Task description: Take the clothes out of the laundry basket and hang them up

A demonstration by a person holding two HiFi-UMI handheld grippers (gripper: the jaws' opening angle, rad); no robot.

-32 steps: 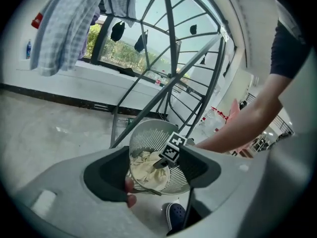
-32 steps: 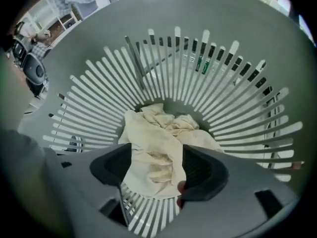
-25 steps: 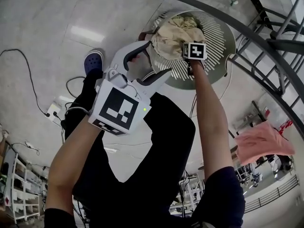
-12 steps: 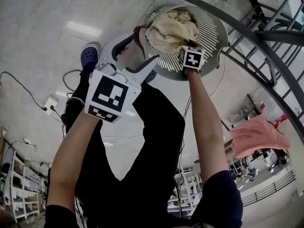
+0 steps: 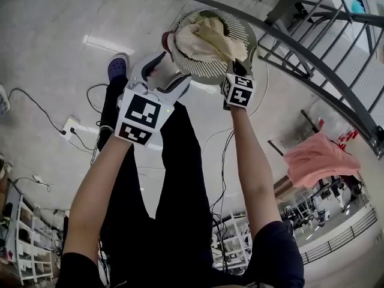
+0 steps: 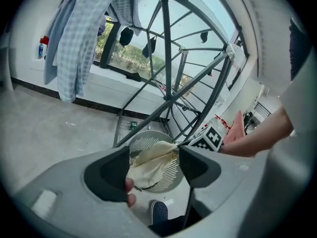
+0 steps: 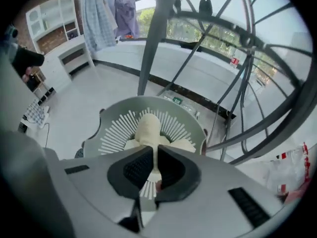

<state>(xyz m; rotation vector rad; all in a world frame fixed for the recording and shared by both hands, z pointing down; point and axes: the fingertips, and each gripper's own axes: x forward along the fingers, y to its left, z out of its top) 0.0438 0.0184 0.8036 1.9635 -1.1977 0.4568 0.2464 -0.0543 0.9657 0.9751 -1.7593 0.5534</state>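
Right hand-held gripper [image 7: 152, 162] clenched on a fold of the cream cloth [image 7: 147, 128]; the pinched edge stands thin between my two pads, and the rest of the cloth trails down from there over the laundry basket [image 7: 114, 133]. From the head view the same right hand-held gripper [image 5: 237, 68] sits at the near rim of the basket [image 5: 207, 71], with the cloth [image 5: 204, 38] bunched across the basket's slotted inside. Whether the low end still rests on the bottom, I cannot tell. Left hand-held gripper [image 6: 153, 165] released, jaws wide apart, nothing pressed between them; the cloth [image 6: 151, 162] and basket [image 6: 148, 142] show through the gap, further off. In the head view the left hand-held gripper [image 5: 174, 68] is just beside the basket's left edge. The basket stands on the pale floor [image 5: 54, 35] at the foot of a dark metal drying rack [image 5: 312, 47]. A pink garment [image 5: 315, 158] hangs off to my right. A checked shirt [image 6: 81, 33] hangs high on the left in the left gripper view. My blue shoe [image 5: 118, 66] is on the floor near the basket.
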